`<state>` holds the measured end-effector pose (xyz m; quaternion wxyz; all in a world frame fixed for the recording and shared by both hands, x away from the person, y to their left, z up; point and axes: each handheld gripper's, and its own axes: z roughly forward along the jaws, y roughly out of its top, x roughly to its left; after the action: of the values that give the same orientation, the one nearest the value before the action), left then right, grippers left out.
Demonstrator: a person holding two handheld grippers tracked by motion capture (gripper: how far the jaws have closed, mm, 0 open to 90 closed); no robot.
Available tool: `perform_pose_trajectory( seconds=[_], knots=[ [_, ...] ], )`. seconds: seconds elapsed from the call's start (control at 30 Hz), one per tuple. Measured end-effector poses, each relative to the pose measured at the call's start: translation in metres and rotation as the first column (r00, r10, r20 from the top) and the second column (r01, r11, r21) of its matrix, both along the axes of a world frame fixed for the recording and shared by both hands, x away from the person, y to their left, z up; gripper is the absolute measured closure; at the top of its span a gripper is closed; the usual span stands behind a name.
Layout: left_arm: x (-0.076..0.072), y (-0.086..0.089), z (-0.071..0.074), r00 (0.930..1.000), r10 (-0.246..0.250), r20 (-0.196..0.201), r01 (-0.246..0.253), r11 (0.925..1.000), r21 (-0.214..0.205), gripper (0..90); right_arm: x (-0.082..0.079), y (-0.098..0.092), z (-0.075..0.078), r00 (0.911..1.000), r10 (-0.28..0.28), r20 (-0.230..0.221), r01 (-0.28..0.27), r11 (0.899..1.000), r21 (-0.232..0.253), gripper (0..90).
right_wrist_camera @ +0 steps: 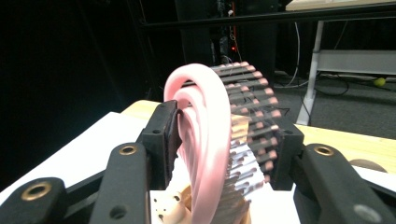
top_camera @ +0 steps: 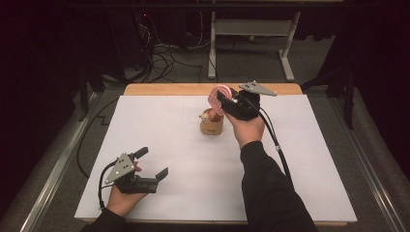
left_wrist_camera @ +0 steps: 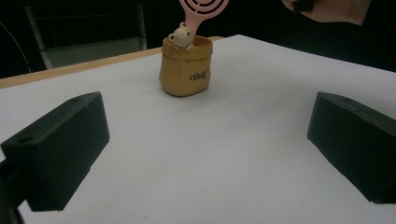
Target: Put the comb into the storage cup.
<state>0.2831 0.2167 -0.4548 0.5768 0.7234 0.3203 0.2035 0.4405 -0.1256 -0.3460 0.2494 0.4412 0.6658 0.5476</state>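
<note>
A pink hairbrush (top_camera: 216, 100) is stood head-up in a small tan pot (top_camera: 212, 126) with a little bear figure (left_wrist_camera: 181, 35) on its rim, placed toward the far middle of the white table (top_camera: 193, 193). The brush head is bracketed by the right gripper (top_camera: 220, 99): in the right gripper view the pink back lies against the left jaw, while the bristles (right_wrist_camera: 254, 100) face the right jaw. Whether the pads are pressed on the head cannot be told for certain; the jaws look slightly parted, and a loose hold or a release is judged likely.

Several risks are judged from this. If the jaws are spread while the brush is not seated deep enough, the head-heavy brush could lean over and tip the light pot. If the gripper is drawn away sideways, the bristles could be snagged on the right jaw and the brush dragged out, or the pot pulled along. A downward push could also knock the bear figure.

The left gripper (top_camera: 152, 166) is held at the near left with its jaws spread wide and nothing between them, well apart from the pot, so no steadying is offered there.
</note>
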Motion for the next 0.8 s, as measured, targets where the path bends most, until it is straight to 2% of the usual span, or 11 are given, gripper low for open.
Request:
perform_pose_trajectory(
  seconds=[0.47,0.8],
  knots=[
    [0.000,0.000,0.000,1.0000,0.000,0.005,0.000,0.9999,0.010,0.0,-0.003,-0.009,-0.006,0.9999,-0.013,-0.011,0.013,1.000,-0.013,53.3],
    [0.000,0.000,0.000,1.0000,0.003,0.006,-0.003,0.9999,0.016,0.0,-0.006,-0.020,-0.012,0.9992,-0.033,-0.022,0.033,0.999,-0.008,47.6]
  ],
)
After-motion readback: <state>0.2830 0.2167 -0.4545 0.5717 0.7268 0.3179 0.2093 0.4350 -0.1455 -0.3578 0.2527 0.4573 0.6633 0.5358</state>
